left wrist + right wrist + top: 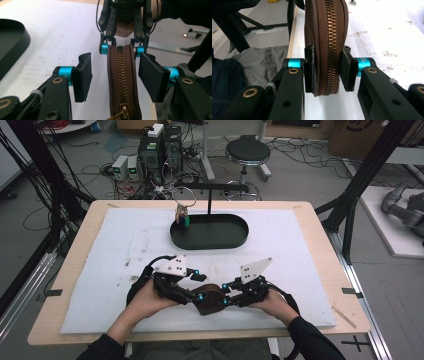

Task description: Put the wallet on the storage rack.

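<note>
**A:** Count it off for me, biggest first.

**B:** One table (pixel 320 227) with one white mat (pixel 280 270) on it. One black oval tray (pixel 235 237) with a post standing in it, well beyond both tools. One brown zip pouch (pixel 207 301). Two grippers, one in each of the person's hands.

**A:** Where is the pouch?

**B:** Between the two tools, near the person's edge of the mat. It stands on edge, zipper (pixel 121 72) uppermost.

**A:** And its long axis?

**B:** It runs from one tool straight to the other. Seen along the left gripper (pixel 199 281), the zip track leads directly away toward the right gripper (pixel 122 48) at the far end. The brass pull (pixel 122 112) sits at the near end, close to the left tool's base.

**A:** State of the right one?

**B:** Clamped on the pouch. In the right gripper view (pixel 329 68) both pads press flat against the pouch's (pixel 325 37) two sides, zipper (pixel 332 45) centred between them.

**A:** The left?

**B:** Apart. Its jaws stand either side of the pouch's (pixel 112 75) near end with a clear gap on each side, neither pad touching the leather. The pouch sits closer to the pad on the right of that view than to the other.
</note>
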